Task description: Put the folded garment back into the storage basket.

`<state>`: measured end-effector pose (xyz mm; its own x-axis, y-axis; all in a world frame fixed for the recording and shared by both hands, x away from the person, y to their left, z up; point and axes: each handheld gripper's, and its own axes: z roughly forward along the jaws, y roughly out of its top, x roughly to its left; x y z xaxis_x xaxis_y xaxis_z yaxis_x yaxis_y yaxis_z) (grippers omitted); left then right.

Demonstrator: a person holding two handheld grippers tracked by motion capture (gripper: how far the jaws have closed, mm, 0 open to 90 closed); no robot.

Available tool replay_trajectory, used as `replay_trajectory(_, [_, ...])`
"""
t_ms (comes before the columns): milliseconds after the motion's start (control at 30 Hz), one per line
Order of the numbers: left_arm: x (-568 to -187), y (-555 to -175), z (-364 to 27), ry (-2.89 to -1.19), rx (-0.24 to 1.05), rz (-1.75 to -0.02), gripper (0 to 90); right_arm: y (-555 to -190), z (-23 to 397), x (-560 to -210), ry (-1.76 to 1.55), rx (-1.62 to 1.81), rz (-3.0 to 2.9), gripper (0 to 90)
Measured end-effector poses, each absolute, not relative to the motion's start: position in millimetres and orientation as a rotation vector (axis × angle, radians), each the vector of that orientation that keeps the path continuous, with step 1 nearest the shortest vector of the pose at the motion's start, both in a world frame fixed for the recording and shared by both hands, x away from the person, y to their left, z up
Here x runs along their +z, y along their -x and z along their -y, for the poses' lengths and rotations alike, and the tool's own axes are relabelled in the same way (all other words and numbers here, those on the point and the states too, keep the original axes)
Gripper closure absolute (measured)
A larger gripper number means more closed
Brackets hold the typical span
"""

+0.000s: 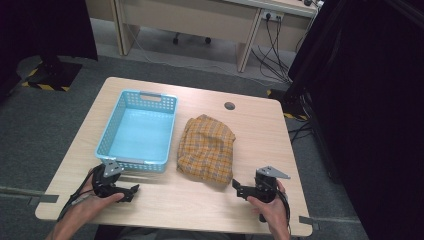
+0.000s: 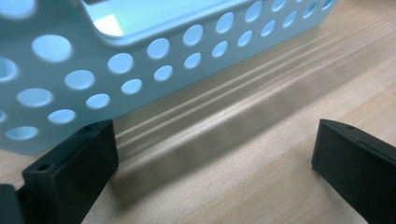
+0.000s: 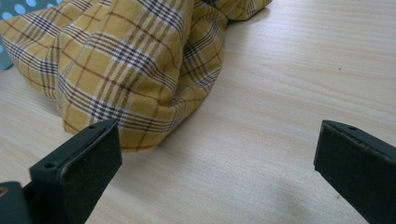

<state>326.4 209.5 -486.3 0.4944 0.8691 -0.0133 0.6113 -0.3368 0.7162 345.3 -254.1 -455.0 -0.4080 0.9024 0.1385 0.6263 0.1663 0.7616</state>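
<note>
Looking down from the high view first: I've got the plaid cloth [image 1: 206,149] lying crumpled on the table [image 1: 260,130], just beside the blue basket [image 1: 138,131] on its right. My left tool [image 1: 131,192] sits near the basket's front wall w/ jaws spread and holding nothing. My right tool [image 1: 236,186] is just in front of the cloth's near edge, also spread wide, nothing in it.

Left gripper view: both jaws wide apart, bare table [image 2: 261,154] between them, and the basket [image 2: 116,70] w/ its round holes close ahead. Nothing gripped.

Right gripper view: jaws open, and the cloth [image 3: 126,70] is right there, its folded near corner just past the left jaw, not touching as far as I can tell. Table [image 3: 280,93] grain visible btwn the jaws.

Handling, my read: the cloth is light, soft and limp, so it'll drape and sag once lifted, no risk of breakage. Thin woven fabric can slip out of a shallow pinch, so I'd bite on the bunched, doubled-up fold at that near corner rather than a single flat layer. A second hold farther along the edge w/ the left tool would probably stop it trailing if it goes toward the basket.
</note>
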Motion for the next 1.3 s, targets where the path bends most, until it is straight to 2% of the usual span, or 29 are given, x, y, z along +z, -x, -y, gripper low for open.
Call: replay_trajectory(1300, [-486.3,-326.4,-209.5,-2.071,0.495,-1.212,0.0,-362.4,225.0,-436.6,-1.421,1.308,-2.16,2.0])
